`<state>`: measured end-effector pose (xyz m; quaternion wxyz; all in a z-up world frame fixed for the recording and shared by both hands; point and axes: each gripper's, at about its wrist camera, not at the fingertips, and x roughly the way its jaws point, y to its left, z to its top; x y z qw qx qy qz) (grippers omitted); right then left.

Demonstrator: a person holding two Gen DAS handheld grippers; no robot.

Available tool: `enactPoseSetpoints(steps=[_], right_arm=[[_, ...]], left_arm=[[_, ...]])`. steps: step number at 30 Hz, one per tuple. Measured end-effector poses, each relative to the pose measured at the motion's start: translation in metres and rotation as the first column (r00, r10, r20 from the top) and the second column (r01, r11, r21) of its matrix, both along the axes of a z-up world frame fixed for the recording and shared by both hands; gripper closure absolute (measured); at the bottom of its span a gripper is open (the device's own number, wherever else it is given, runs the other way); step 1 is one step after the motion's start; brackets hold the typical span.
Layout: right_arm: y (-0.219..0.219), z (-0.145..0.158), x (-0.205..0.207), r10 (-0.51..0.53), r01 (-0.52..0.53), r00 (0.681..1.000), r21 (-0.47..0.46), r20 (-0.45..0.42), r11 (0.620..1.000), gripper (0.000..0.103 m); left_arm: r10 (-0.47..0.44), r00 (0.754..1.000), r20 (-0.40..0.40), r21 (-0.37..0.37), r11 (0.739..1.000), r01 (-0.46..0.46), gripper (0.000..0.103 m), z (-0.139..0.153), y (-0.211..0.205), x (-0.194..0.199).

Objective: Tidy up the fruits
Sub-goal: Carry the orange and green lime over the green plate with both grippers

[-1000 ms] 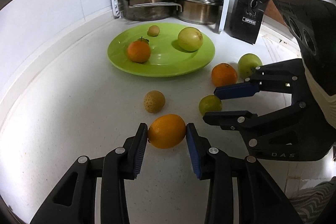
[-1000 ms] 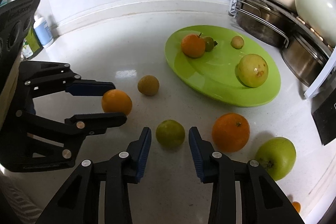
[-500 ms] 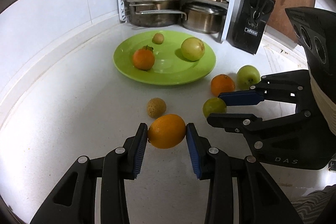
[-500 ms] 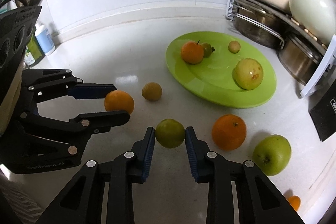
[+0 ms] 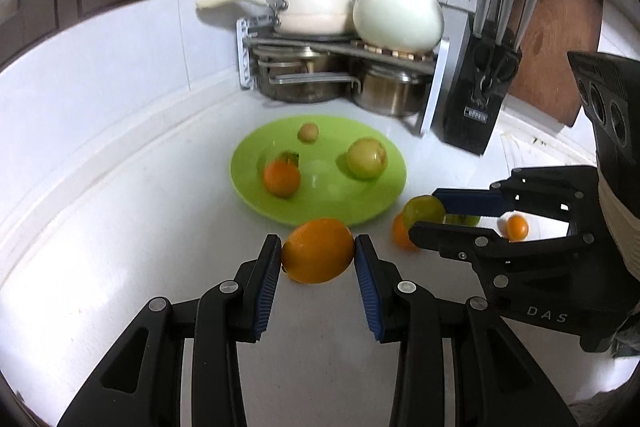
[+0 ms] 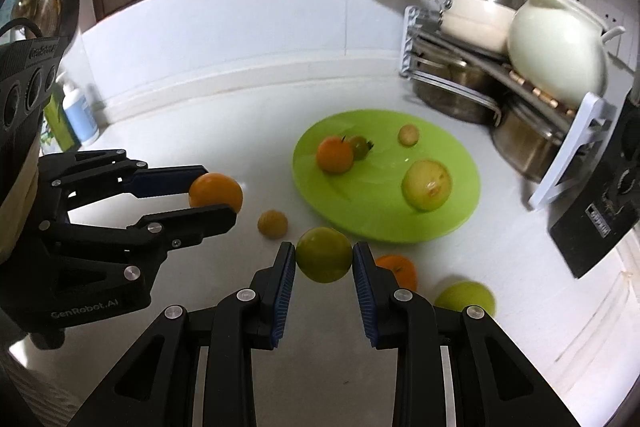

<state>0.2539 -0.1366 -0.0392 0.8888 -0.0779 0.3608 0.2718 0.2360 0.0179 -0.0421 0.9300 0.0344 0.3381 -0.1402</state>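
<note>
My left gripper [image 5: 316, 257] is shut on a large orange [image 5: 318, 251], held above the white counter. Off to its right, my right gripper [image 5: 426, 217] grips a green citrus fruit [image 5: 422, 209]. In the right wrist view my right gripper [image 6: 324, 261] is shut on that green fruit [image 6: 324, 254], and my left gripper [image 6: 214, 193] carries the orange [image 6: 216, 191] at left. The green plate [image 5: 364, 205] [image 6: 384, 223] lies beyond both, holding an orange tomato [image 6: 334, 154], a small dark green fruit [image 6: 361, 145], a small tan fruit [image 6: 408, 134] and a yellow-green apple [image 6: 426, 184].
On the counter lie a small tan fruit [image 6: 272, 223], an orange [image 6: 398, 269], a green apple [image 6: 466, 297] and a tiny orange fruit [image 5: 517, 227]. A pot rack [image 5: 344, 67] and knife block [image 5: 478, 99] stand behind the plate. Bottles [image 6: 78, 111] sit far left.
My right gripper closed on the green fruit. Both grippers have risen with their fruits, and the counter and plate look farther below.
</note>
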Motion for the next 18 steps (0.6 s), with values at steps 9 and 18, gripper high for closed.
enactPoseSetpoints(steps=[9, 18], right_arm=[[-0.014, 0.024, 0.019, -0.054, 0.052, 0.997, 0.032, 0.047, 0.998, 0.072], [-0.026, 0.043, 0.057, -0.110, 0.106, 0.992, 0.057, 0.068, 0.993, 0.072]], left_arm=[[-0.007, 0.999, 0.037, -0.022, 1.000, 0.008, 0.066, 0.024, -0.010, 0.025], [-0.028, 0.999, 0.043, -0.037, 0.999, 0.030, 0.066, 0.039, -0.016, 0.065]])
